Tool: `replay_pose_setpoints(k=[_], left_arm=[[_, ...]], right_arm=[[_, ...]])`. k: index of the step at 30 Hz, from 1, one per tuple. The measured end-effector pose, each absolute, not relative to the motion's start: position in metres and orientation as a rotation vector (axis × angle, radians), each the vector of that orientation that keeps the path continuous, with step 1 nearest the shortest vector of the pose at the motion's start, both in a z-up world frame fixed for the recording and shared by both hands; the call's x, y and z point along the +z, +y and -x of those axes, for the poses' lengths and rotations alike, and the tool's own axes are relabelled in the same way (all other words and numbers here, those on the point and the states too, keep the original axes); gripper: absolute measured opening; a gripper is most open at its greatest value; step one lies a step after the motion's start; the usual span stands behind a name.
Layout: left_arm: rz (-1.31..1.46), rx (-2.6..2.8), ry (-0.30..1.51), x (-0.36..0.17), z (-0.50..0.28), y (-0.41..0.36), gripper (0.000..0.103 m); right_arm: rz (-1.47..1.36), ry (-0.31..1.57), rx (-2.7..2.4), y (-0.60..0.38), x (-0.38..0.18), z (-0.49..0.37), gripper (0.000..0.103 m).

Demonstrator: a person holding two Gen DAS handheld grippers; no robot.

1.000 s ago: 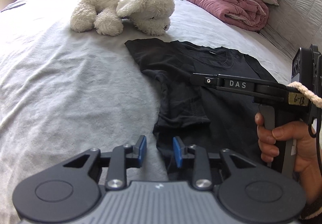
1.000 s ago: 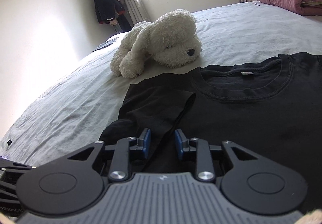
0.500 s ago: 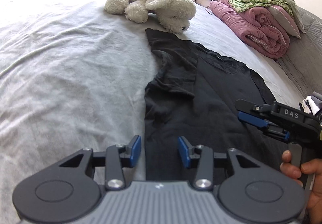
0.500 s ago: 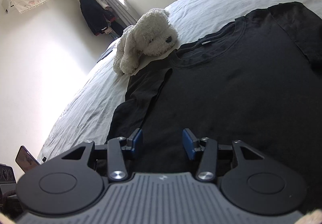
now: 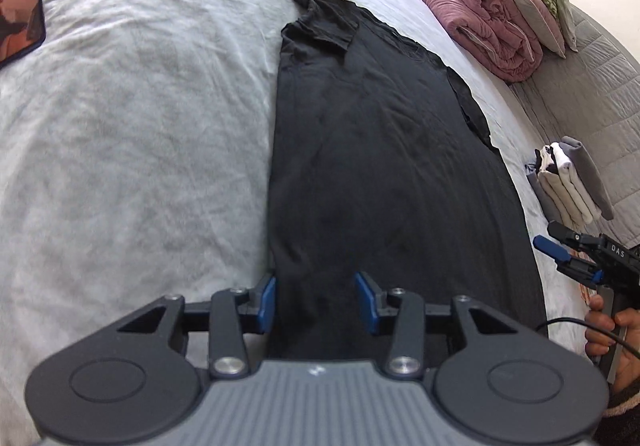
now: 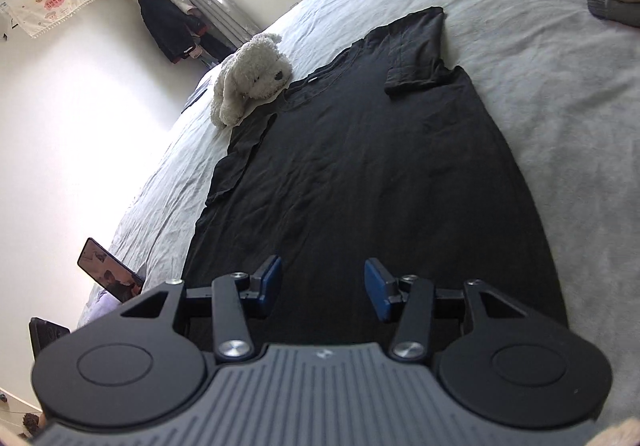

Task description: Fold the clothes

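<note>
Hovering over the black T-shirt's (image 5: 384,165) hem, both the left hand-held gripper (image 5: 316,300) and right hand-held gripper (image 6: 324,288) are gaping wide (holding nothing).

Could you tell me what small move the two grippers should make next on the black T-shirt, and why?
Probably lower both to the hem and pinch it. The black T-shirt lies flat on the bed with both sleeves already folded in, and the left gripper and right gripper hover open at its near edge, holding nothing.
</note>
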State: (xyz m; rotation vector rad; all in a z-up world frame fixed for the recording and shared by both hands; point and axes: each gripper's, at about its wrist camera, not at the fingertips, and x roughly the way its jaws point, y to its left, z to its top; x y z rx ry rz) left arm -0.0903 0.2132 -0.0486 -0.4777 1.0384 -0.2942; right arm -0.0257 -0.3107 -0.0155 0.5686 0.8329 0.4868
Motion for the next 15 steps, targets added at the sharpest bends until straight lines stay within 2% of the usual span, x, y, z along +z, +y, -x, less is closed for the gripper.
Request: replay_pose_setpoints(k=[5,8,10,15], left_arm=[[0.491,-0.331,1.075,-0.051,0.124,0.211,0.042],[0.463,-0.351,1.065,-0.048,0.137,0.206,0.043],[0.468,-0.376,1.057,-0.048,0.146,0.206,0.044],[0.575,-0.446,1.071,-0.058,0.165,0.219,0.044]], right_arm=[[-0.552,0.772,0.501,-0.343,0.005,0.083,0.05],[-0.434,0.756,0.482,-0.352,0.011,0.116,0.051],[-0.372,0.778,0.463,-0.356,0.007,0.133,0.051],[-0.468,0.884,0.448,-0.378,-0.024,0.155,0.051]])
